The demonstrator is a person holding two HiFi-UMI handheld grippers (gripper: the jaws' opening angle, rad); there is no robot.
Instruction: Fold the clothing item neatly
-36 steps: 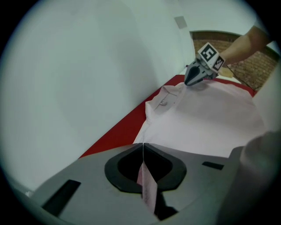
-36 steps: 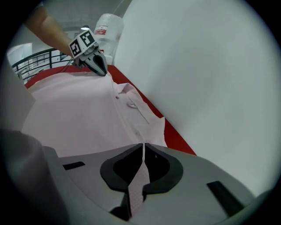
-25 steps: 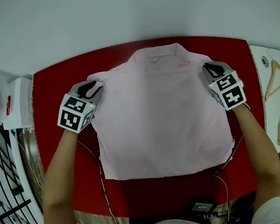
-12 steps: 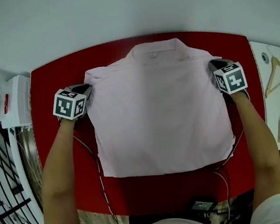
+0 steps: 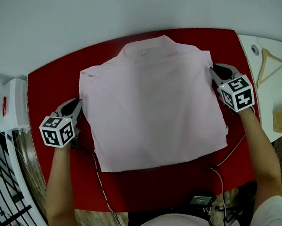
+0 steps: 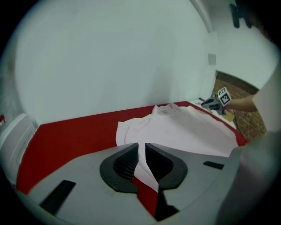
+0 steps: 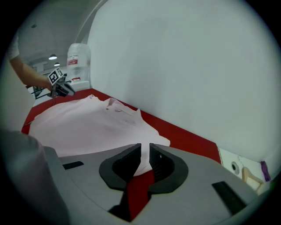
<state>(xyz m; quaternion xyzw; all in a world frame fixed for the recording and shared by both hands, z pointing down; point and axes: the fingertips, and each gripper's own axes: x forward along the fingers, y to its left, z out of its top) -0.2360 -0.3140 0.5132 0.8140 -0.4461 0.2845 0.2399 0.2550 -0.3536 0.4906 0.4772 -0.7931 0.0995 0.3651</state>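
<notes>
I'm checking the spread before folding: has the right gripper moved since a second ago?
Yes. In the head view the right gripper has shifted outward, nearer the right edge of the red table, and its tips are now at the pink shirt's right edge.

The pink shirt [image 5: 150, 104] lies flat over the middle of the red tabletop [image 5: 48, 89], leaving bare red strips along its left and right sides and a wider band along the near edge. The wall [image 5: 120, 12] rises right behind the far edge, just past the collar. Thin cables [image 5: 102, 184] trail across the near band, a small black box [image 5: 201, 199] sits at the near edge, a white container [image 5: 17, 105] and black railing [image 5: 4, 189] crowd the left, and a white side surface [image 5: 272, 98] bearing a wooden hanger [image 5: 267, 64] adjoins the right.
</notes>
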